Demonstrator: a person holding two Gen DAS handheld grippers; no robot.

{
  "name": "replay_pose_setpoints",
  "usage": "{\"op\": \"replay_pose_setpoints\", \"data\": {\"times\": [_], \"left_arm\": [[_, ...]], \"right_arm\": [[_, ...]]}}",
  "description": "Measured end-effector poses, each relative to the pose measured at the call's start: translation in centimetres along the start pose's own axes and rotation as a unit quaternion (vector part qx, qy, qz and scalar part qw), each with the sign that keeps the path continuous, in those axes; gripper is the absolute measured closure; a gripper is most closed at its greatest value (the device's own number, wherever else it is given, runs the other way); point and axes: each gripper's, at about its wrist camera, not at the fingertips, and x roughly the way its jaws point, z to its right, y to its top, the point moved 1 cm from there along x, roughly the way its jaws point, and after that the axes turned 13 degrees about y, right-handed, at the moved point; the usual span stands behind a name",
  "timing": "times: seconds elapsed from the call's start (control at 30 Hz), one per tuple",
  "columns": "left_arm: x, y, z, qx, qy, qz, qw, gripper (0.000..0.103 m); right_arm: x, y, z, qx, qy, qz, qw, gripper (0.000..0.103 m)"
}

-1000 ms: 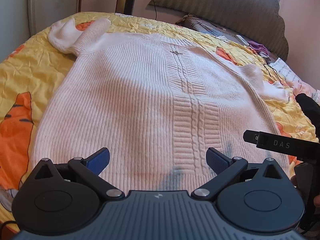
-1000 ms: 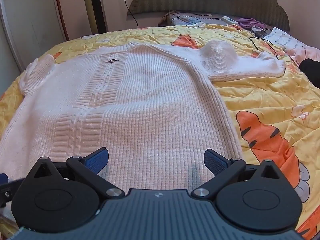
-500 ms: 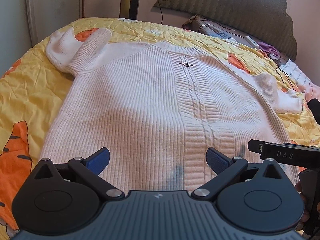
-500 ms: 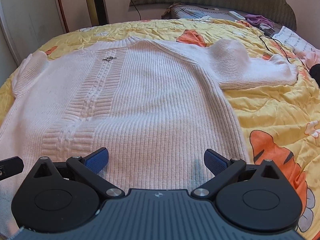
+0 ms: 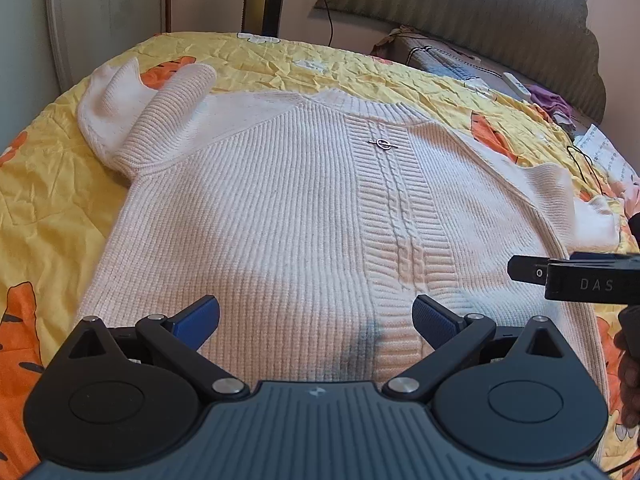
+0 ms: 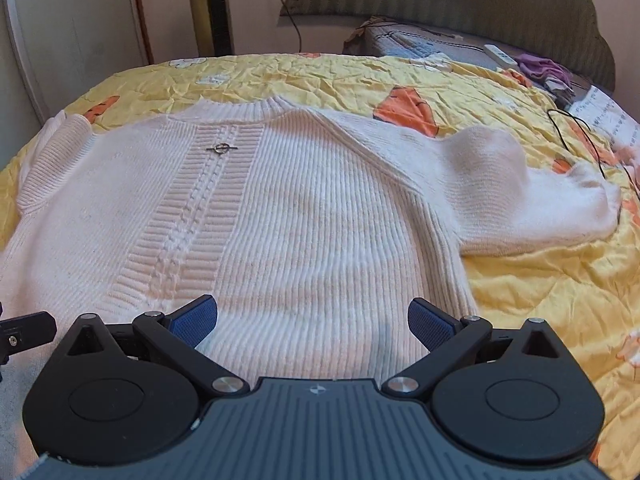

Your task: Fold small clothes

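Two spread-open, empty grippers, left gripper (image 5: 316, 316) and right gripper (image 6: 313, 316), face the sweater (image 5: 288, 216), collar pointing away.

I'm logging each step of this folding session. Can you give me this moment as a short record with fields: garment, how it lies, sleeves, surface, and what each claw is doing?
garment: white knit sweater with a cable strip and a small metal ornament below the collar
lay: spread flat, front up, hem nearest the claws
sleeves: left sleeve bunched up; right sleeve lying out to the side
surface: yellow bedspread with orange cartoon prints
left claw: open, empty, over the hem
right claw: open, empty, over the hem
fold: not yet started
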Motion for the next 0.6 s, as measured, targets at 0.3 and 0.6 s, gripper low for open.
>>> {"op": "replay_pose_setpoints", "data": {"times": [0.3, 0.6], "left_arm": [[0.7, 0.4, -1.4, -0.030, 0.011, -0.008, 0.9995, 0.000], [2.5, 2.3, 1.1, -0.002, 0.007, -0.003, 1.0000, 0.000]], "right_arm": [[-3.5, 7.2, -1.3, -0.274, 0.000, -0.082, 0.958, 0.000], [-2.9, 4.5, 2.7, -0.149, 0.017, 0.026, 0.988, 0.000]]}}
